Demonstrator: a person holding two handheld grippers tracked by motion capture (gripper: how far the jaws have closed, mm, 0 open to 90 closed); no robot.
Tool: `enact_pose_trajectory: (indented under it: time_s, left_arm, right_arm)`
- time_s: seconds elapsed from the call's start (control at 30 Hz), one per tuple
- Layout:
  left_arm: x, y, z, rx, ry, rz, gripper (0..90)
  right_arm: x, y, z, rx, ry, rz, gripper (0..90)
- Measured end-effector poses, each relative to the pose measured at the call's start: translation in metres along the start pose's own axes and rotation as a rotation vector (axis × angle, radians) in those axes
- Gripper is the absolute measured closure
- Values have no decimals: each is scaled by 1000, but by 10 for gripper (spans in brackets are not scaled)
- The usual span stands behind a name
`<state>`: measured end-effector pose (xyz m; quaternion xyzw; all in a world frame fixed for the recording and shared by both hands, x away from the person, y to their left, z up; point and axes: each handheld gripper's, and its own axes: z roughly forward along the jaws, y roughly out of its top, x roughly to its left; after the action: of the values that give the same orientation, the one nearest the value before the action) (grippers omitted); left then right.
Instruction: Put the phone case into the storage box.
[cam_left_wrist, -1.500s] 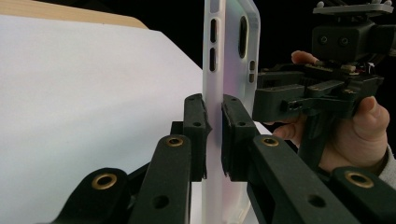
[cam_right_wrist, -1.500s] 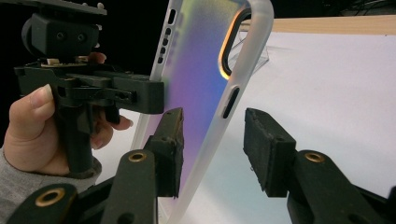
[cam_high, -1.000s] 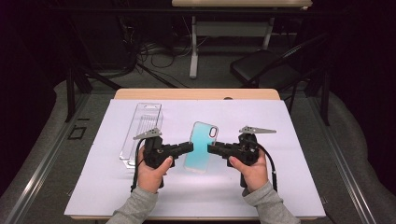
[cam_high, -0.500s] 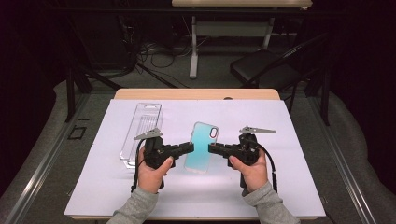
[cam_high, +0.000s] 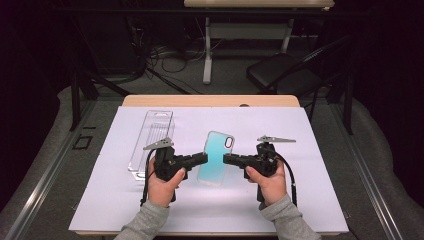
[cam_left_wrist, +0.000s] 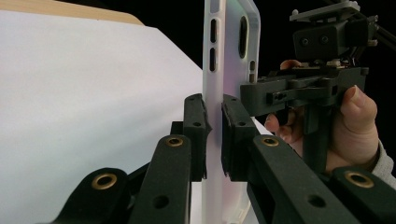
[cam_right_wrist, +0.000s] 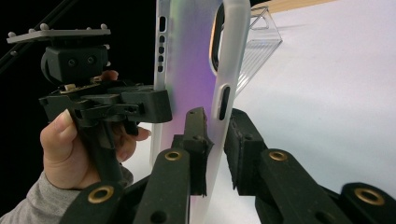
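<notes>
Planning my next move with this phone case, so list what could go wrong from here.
1. The translucent teal phone case is pinched only at its thin side edges by the left claw and right claw; it could slip out.
2. Squeezing or pulling apart may bend the case.
3. The clear plastic packaging tray lies near the left hand and could be knocked.

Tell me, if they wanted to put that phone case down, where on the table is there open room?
The white sheet is bare right of the right gripper, along the near edge by the sleeves, and at the far side between the clear plastic box and the far right corner. It is crowded in the middle, where the left gripper and phone case sit beside the box.
</notes>
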<state>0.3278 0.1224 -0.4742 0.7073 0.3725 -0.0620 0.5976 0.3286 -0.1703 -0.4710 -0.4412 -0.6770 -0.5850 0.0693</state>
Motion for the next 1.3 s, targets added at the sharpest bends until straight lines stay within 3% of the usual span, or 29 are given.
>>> enact_pose_trajectory:
  time_s: [0.47,1.3]
  left_arm:
    - [0,0,0,1,1,0,825]
    - [1,-2,1,6,5,-2,825]
  right_arm:
    - [0,0,0,-1,1,3,801]
    - [-2,-2,0,-5,6,50,818]
